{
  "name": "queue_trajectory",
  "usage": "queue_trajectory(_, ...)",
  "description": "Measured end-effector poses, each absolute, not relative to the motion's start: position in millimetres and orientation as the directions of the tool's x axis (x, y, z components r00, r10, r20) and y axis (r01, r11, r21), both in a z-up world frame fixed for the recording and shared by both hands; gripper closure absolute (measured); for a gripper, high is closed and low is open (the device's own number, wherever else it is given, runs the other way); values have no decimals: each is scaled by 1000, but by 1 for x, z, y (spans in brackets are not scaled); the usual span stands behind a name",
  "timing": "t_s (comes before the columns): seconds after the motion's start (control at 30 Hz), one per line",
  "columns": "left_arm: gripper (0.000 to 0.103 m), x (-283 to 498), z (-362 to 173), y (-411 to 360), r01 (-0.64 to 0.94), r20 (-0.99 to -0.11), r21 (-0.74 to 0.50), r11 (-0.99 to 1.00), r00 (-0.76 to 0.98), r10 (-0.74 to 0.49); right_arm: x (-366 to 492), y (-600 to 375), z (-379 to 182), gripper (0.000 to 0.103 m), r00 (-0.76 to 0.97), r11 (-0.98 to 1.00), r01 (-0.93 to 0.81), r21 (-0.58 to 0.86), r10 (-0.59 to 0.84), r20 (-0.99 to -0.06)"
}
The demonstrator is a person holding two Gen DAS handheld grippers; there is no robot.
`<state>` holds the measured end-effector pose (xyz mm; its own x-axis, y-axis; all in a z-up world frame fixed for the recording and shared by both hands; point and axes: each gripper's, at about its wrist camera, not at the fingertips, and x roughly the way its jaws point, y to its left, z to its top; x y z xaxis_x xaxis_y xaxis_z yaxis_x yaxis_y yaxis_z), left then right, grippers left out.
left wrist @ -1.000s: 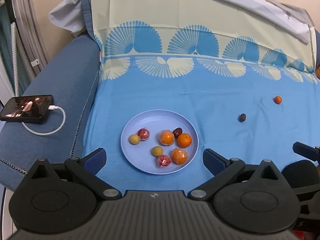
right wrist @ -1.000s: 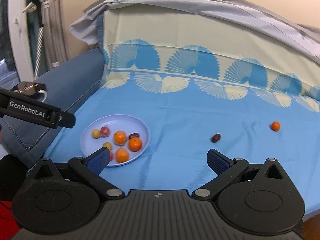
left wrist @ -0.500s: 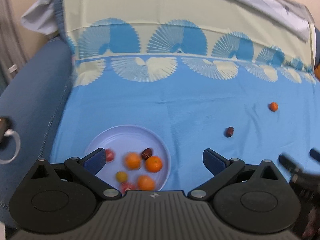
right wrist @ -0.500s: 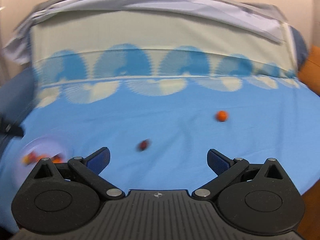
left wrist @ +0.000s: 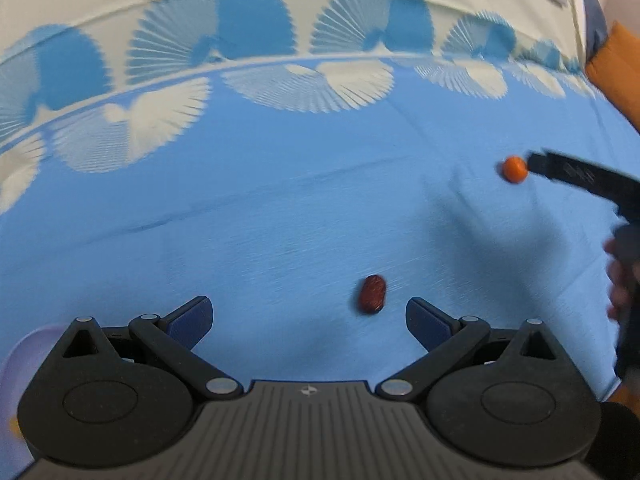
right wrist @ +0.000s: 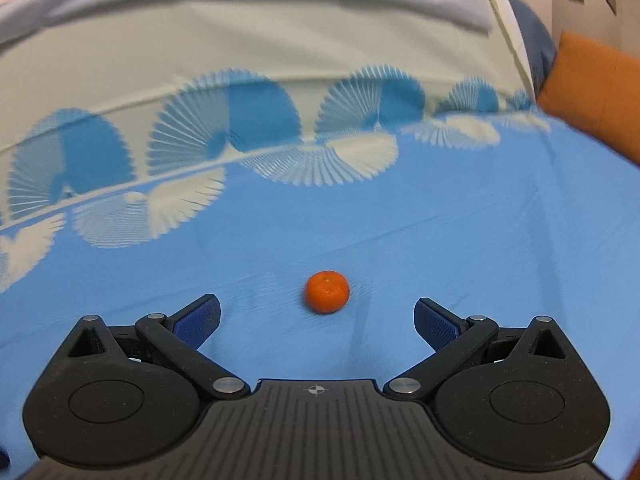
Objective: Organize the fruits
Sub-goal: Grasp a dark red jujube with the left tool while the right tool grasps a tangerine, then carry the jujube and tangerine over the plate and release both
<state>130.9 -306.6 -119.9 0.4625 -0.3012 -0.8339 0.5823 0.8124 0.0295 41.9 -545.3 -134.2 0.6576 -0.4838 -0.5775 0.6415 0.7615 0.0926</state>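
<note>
Left gripper [left wrist: 308,314] is now hovering with jaws spread just short of the small dark-red oval date [left wrist: 372,289] on the blue fan-print sheet [left wrist: 280,220], the lilac plate [left wrist: 28,344] having slid to the frame's lower-left edge. Right gripper [right wrist: 317,315], also gaping wide, has closed in on the small round orange mandarin [right wrist: 327,291], which is lying on the sheet just ahead, untouched.

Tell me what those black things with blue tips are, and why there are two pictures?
Those are tongs that a person holds, one in each hand. Each has a small camera looking out along its two fingers, so you get one picture per hand.

The left tongs are open and hold nothing. Just ahead of them a small dark red fruit lies on the blue cloth. A bit of a pale purple plate peeks in at the left edge.

The right tongs are open and empty too, pointing at a little orange on the cloth. The left picture shows that same orange farther away, beside the other tongs.
</note>
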Motion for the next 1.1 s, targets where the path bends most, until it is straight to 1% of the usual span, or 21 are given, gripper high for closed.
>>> queue_trajectory(0.2, 0, 151, -160, -335, 634, -868, 51, 772, 410, -280, 87, -579, -176, 1, 600, 740, 668, 77, -475, -644)
queue_trajectory(0.33, 1, 156, -170, -341, 657, -870, 54, 752, 400, -287, 103, -588, -190, 1, 577, 737, 675, 42, -490, -654)
queue_trajectory(0.37, 14, 156, -171, -343, 668, -868, 52, 742, 398, -297, 104, -585, -191, 7, 582, 746, 665, 19, -502, -640)
queue_trajectory(0.4, 57, 154, -171, -346, 689, -865, 49, 723, 391, -314, 104, -580, -190, 30, 601, 767, 641, -1, -504, -621)
queue_trajectory(0.43, 84, 153, -172, -350, 726, -875, 44, 686, 359, -324, 103, -574, -187, 53, 621, 785, 619, -18, -504, -600)
queue_trajectory(0.47, 82, 151, -171, -352, 740, -878, 55, 670, 356, -321, 104, -568, -183, 66, 616, 789, 613, -52, -517, -594)
queue_trajectory(0.5, 82, 146, -167, -351, 742, -862, 72, 667, 382, -333, 104, -564, -179, 67, 607, 790, 610, -63, -517, -604)
queue_trajectory(0.57, 82, 140, -158, -348, 751, -856, 61, 658, 378, -352, 95, -561, -168, 67, 636, 793, 610, 0, -489, -597)
queue_trajectory(0.73, 82, 128, -118, -316, 725, -834, 4, 688, 382, -397, 45, -526, -117, 67, 687, 785, 615, 72, -489, -538)
queue_trajectory(0.8, 82, 120, -100, -295, 708, -826, -14, 706, 389, -407, 17, -501, -95, 67, 706, 795, 602, 73, -487, -514)
queue_trajectory(0.93, 82, 94, -64, -258, 684, -814, 12, 729, 430, -390, -37, -448, -64, 67, 734, 820, 570, 51, -481, -480)
queue_trajectory(1.1, 81, 62, -28, -206, 634, -794, 25, 773, 482, -370, -85, -392, -40, 67, 764, 851, 518, 83, -417, -493)
